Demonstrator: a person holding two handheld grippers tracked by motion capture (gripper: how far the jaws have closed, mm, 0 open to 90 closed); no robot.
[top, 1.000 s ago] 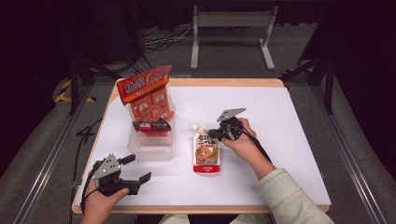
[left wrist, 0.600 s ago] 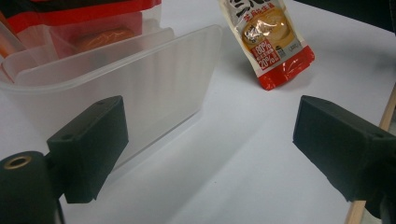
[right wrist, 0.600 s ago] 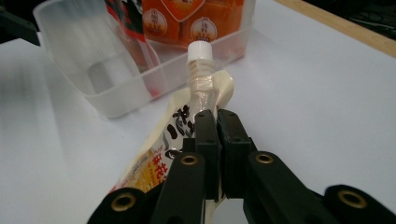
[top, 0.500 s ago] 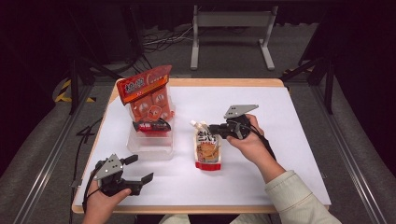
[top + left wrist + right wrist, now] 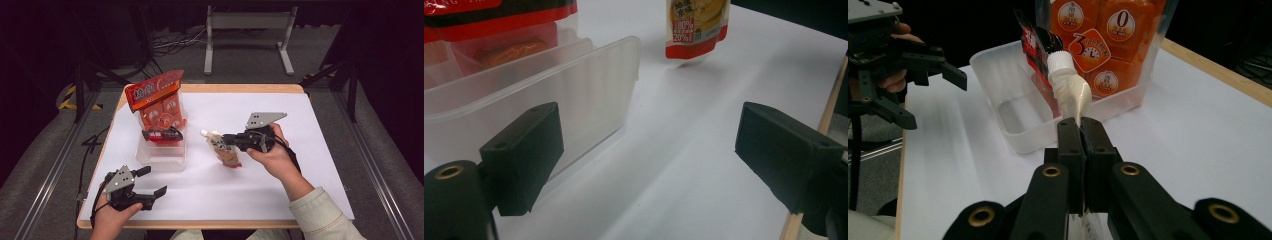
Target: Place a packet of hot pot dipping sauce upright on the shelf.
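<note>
We see a white table [image 5: 300,150] from above, with a person's forearms coming in from the near edge, each hand holding a two-jaw gripper.

The right gripper [image 5: 226,138] sits near the middle of the table, pointing toward the left side. Its jaws are clamped tight on a spouted food pouch [image 5: 225,150], gripping the upper edge of the pouch just below its white cap [image 5: 1062,61]. In the right gripper view the two black jaws press together on the pale neck of the pouch, which sticks up past them toward the cap. The pouch hangs from the grip, tilted, with its red and orange lower end lowest; in the left gripper view we see that lower end [image 5: 696,25] raised off the table, with a shadow on the white surface under it.

To the left of the pouch stands a clear plastic tub [image 5: 162,155]. A large orange snack bag [image 5: 157,102] stands upright at the far end of the tub, and a small dark red packet [image 5: 162,135] lies across the tub in front of the bag. The pouch is near the tub but apart from it.

The left gripper [image 5: 150,192] rests near the front left corner of the table, its jaws spread wide with nothing between them. One jaw sits just beside the tub's near wall [image 5: 589,95].
</note>
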